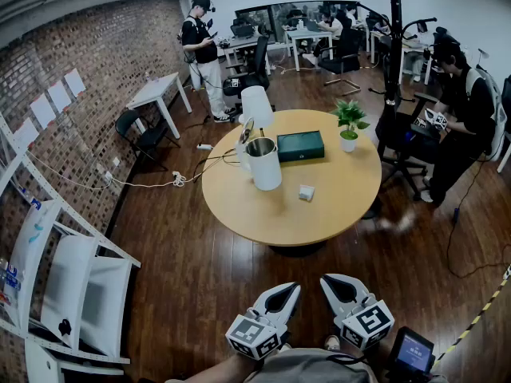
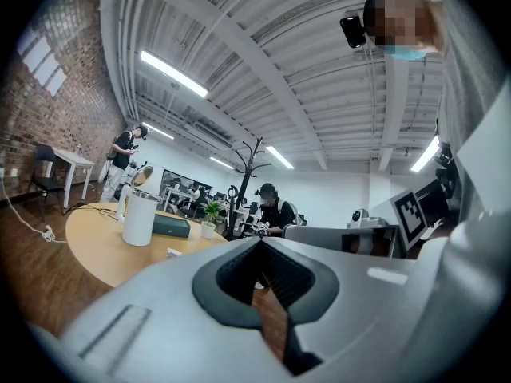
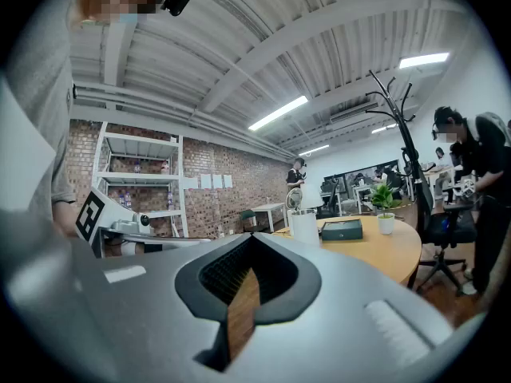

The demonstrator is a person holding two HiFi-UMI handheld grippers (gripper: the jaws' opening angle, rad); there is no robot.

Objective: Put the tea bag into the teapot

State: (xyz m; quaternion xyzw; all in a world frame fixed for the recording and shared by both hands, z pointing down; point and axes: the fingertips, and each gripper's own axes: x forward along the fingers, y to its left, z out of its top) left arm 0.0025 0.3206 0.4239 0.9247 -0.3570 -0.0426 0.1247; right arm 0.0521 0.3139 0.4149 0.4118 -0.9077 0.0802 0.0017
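A white teapot with its top open stands on the round wooden table, far ahead of me. The tea bag, a small white square, lies on the table to the teapot's right. Both grippers are low and close to my body, well short of the table. My left gripper and right gripper have their jaws together with nothing between them. From the left gripper view I see the teapot and the tea bag beyond the shut jaws. In the right gripper view the teapot is distant.
A dark green box and a small potted plant share the table. A black coat stand and an office chair stand at the table's right, beside a seated person. White shelving lines the left wall.
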